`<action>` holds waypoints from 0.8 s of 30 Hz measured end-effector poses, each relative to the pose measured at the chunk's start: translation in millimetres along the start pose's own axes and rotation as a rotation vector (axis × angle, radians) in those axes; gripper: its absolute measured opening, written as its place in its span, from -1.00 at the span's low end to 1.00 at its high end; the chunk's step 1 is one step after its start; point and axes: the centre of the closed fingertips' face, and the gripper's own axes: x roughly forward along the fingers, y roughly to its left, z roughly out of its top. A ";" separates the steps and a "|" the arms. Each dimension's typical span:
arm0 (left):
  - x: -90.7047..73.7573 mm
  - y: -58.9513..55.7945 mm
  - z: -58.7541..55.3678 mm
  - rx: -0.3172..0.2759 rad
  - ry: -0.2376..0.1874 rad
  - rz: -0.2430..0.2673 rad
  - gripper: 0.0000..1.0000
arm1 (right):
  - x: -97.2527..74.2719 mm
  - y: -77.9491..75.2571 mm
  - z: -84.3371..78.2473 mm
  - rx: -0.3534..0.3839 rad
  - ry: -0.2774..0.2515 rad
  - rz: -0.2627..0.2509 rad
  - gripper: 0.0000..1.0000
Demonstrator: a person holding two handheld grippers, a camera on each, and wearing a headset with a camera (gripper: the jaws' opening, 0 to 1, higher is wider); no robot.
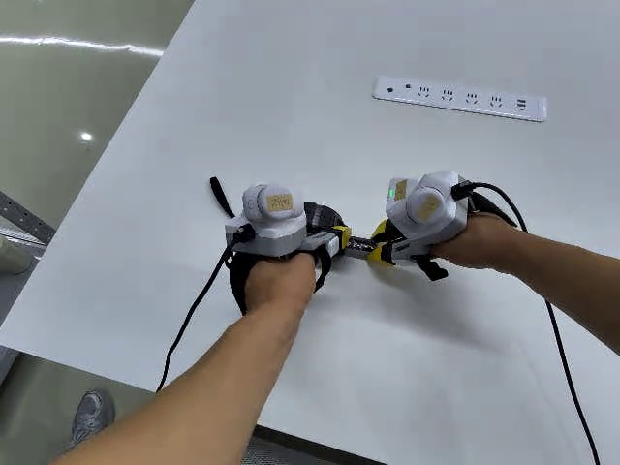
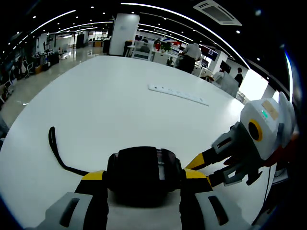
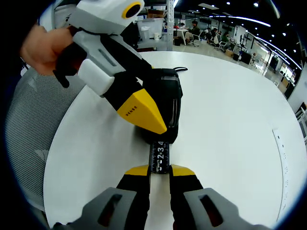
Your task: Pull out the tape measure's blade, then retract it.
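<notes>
Between the two grippers, on the white table (image 1: pixel 291 97), sits the tape measure (image 2: pixel 144 167). Its black case is clenched across the sides by the left gripper (image 2: pixel 144 175), yellow tips pressing on either flank. From the case's mouth a short length of blade (image 3: pixel 160 154) runs straight out. The right gripper (image 3: pixel 159 171) is pinched tight on the blade's end, just beside the case.

So little blade is out that this reads as the very start of the pull-out, though one moment alone could equally be the tail of the return. If it is the start, the next move calls for the right gripper to draw directly away from the case, in line with the blade so it does not kink, while the left gripper pins the case flat to the table.

Numerals 2, 3 and 4 read clearly on the blade, just short of the case. Small lettering on the left gripper's yellow tip is too fine to make out.

A black strap (image 2: pixel 55 146) trails from the case's far side, and a white power strip (image 1: pixel 460 98) lies well beyond the case.
</notes>
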 end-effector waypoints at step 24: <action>-1.7 -0.3 1.0 -0.005 0.002 -0.004 0.13 | 7.8 2.8 19.6 0.039 -0.019 -0.006 -0.77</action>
